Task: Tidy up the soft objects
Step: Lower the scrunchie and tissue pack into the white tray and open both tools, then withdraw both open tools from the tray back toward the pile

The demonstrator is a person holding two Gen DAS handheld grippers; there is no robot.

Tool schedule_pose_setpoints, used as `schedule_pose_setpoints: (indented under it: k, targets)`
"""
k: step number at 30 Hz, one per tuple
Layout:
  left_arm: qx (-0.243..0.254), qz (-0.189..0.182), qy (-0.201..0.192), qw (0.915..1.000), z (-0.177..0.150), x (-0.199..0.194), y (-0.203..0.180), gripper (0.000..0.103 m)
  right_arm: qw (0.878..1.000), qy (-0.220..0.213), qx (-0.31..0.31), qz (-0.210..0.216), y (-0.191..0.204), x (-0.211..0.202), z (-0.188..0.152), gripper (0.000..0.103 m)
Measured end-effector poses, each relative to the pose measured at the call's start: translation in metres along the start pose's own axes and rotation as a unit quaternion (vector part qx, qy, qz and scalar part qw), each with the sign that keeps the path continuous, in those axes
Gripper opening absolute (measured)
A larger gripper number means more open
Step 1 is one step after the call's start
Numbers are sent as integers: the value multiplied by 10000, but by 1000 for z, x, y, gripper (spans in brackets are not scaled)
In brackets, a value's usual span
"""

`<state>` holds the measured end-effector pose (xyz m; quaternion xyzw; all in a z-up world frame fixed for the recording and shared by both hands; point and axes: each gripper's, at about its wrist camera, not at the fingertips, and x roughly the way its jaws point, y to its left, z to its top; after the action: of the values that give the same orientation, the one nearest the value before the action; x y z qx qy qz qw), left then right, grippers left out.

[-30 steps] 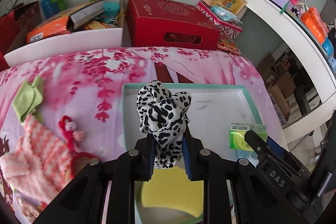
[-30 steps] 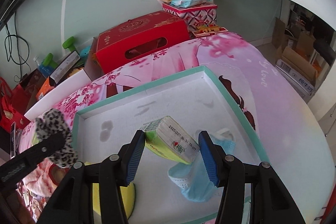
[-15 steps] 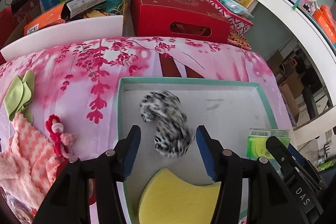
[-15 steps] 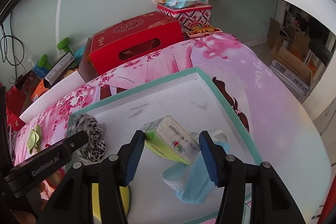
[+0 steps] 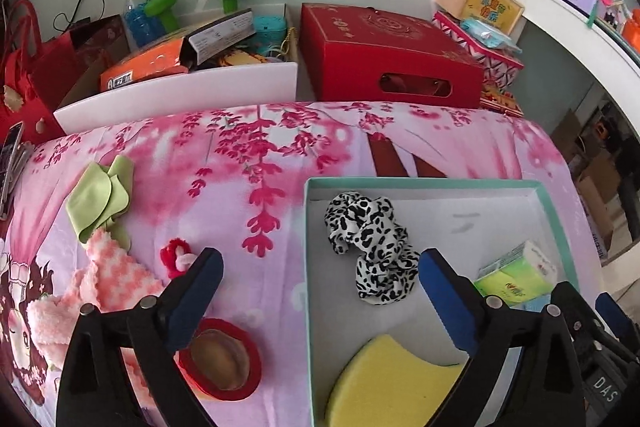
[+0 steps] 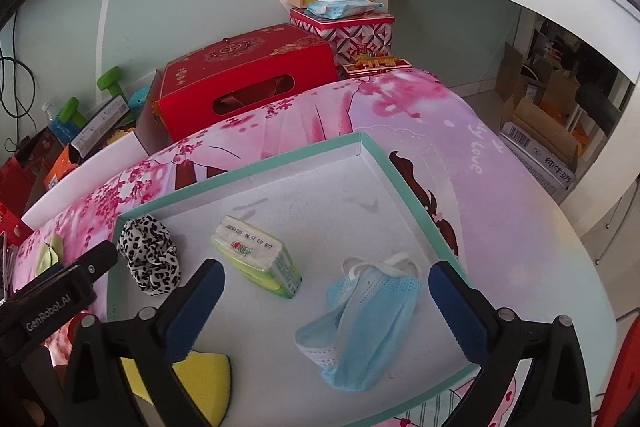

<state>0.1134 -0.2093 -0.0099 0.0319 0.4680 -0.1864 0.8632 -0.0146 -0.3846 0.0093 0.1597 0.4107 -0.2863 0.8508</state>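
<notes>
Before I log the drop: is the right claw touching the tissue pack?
Apart. The right wrist view shows the right claw opening, and the tissue pack lying on the tray floor, clear of both pads.

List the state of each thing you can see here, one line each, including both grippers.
Left gripper: jaws opening, nothing between the pads.
Right gripper: jaws opening, nothing gripped.
Leopard-print scrunchie: lying loose in the tray.
Tissue pack: lying in the tray, released.
Face mask: crumpled in the tray.
Yellow sponge: flat in the tray.
Teal-rimmed tray: open, on the bedspread.
Pink fluffy cloth: outside the tray.
Green cloth: outside the tray.
</notes>
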Motion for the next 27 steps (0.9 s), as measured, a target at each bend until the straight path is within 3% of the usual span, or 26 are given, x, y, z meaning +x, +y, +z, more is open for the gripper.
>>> schedule_pose_setpoints:
  k: [14, 20, 27]
  targets:
    - [-301, 238, -27, 9993, 9, -29, 30, 98, 9999, 51, 130, -39, -4, -6, 2, 103]
    - [-506, 875, -313, 9944, 19, -73, 73, 98, 9984, -320, 393, 241, -4, -32, 9, 103]
    - [-979, 1334, -529, 9848, 1, -118, 135, 98, 9962, -467, 61, 733, 31, -48, 12, 103]
